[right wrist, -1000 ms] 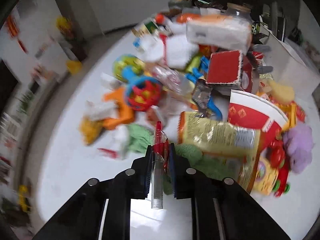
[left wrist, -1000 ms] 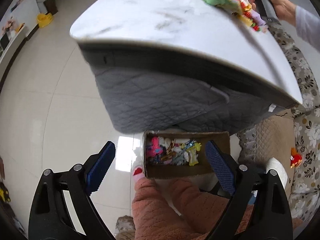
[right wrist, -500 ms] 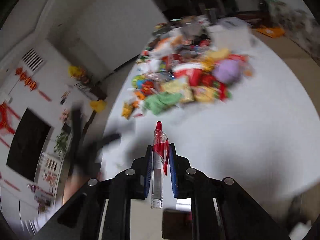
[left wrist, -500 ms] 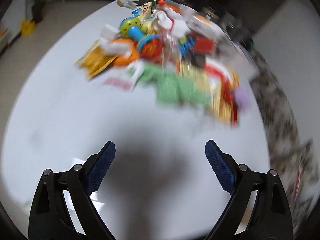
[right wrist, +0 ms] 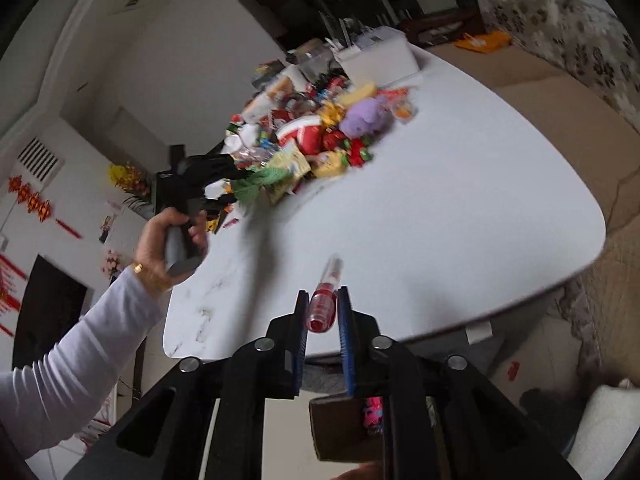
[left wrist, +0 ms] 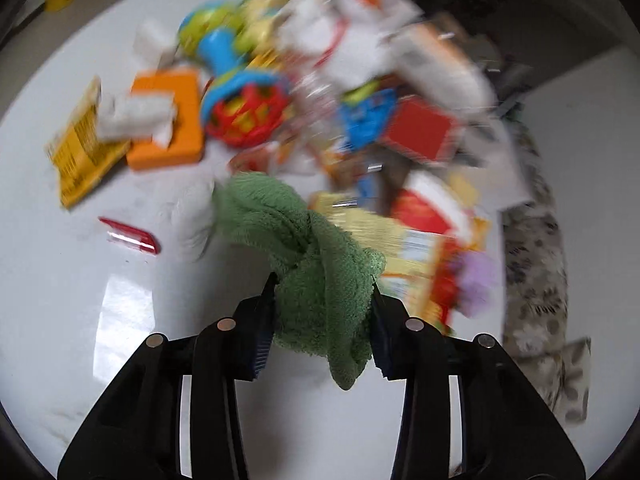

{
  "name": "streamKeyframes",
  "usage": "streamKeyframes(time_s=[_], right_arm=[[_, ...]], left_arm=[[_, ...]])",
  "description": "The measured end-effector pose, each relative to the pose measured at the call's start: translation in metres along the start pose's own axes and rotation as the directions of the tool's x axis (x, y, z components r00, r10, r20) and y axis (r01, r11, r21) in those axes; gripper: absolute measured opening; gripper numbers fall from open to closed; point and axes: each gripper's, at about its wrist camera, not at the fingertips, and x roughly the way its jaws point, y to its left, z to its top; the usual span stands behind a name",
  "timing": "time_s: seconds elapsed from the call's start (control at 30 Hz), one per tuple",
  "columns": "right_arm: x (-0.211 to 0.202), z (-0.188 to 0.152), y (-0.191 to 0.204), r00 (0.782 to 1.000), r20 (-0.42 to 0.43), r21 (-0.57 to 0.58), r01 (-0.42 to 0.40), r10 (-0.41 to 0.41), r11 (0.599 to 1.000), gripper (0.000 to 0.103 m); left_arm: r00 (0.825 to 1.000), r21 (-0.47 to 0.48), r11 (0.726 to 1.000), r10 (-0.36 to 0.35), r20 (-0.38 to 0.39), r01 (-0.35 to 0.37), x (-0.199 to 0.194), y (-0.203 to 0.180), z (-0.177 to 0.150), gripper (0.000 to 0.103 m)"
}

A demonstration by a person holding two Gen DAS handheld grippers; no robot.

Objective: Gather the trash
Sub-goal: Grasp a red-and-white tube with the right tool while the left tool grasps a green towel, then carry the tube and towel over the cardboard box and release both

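In the left wrist view my left gripper (left wrist: pixel 323 286) is shut on a green towel (left wrist: pixel 316 256) at the near edge of the pile of toys and wrappers (left wrist: pixel 360 92) on the white table (left wrist: pixel 120 320). The right wrist view shows the left gripper (right wrist: pixel 240 188) holding the towel (right wrist: pixel 256 182) by the pile. My right gripper (right wrist: pixel 323 298) is shut on a red and clear pen (right wrist: pixel 326 300), held past the table's near edge above a cardboard box (right wrist: pixel 340 424).
A red pen cap (left wrist: pixel 130 236), a yellow packet (left wrist: pixel 80 148) and an orange block (left wrist: pixel 168 120) lie left of the towel. A flowered sofa (right wrist: pixel 560 24) stands beyond the table. The box holds coloured scraps (right wrist: pixel 372 412).
My left gripper swung from the box up to the pile and closed on the green towel. My right gripper pulled back from the pile to the table edge with the pen.
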Motion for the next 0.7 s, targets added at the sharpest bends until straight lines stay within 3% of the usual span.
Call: streamKeyframes(time_s=[0.17, 0.27, 0.37, 0.5, 0.63, 0.7], right_arm=[[0.01, 0.015, 0.021, 0.999, -0.003, -0.061, -0.045, 0.044, 0.997, 0.011], [0.013, 0.019, 0.039, 0.997, -0.024, -0.113, -0.079, 0.076, 0.99, 0.011], [0.016, 0.013, 0.057, 0.995, -0.062, -0.181, -0.093, 0.084, 0.979, 0.011], [0.024, -0.007, 0.074, 0.985, -0.142, -0.229, -0.124, 0.093, 0.965, 0.011], [0.04, -0.04, 0.083, 0.964, -0.252, -0.245, -0.151, 0.087, 0.958, 0.011], [0.054, -0.065, 0.08, 0.943, -0.326, -0.24, -0.154, 0.07, 0.958, 0.011]], left_arm=[[0.983, 0.178, 0.975, -0.15, 0.107, 0.13, -0.109, -0.028, -0.017, 0.039], [0.973, 0.312, 0.94, -0.189, 0.136, 0.139, -0.177, -0.034, -0.057, 0.039], [0.975, 0.403, 0.906, -0.189, 0.117, 0.127, -0.221, -0.026, -0.104, 0.039], [0.989, 0.429, 0.897, -0.139, 0.053, 0.103, -0.241, 0.013, -0.171, 0.039], [0.998, 0.445, 0.893, -0.059, -0.021, 0.062, -0.223, 0.047, -0.226, 0.039], [0.995, 0.43, 0.902, -0.002, -0.101, 0.045, -0.199, 0.066, -0.259, 0.039]])
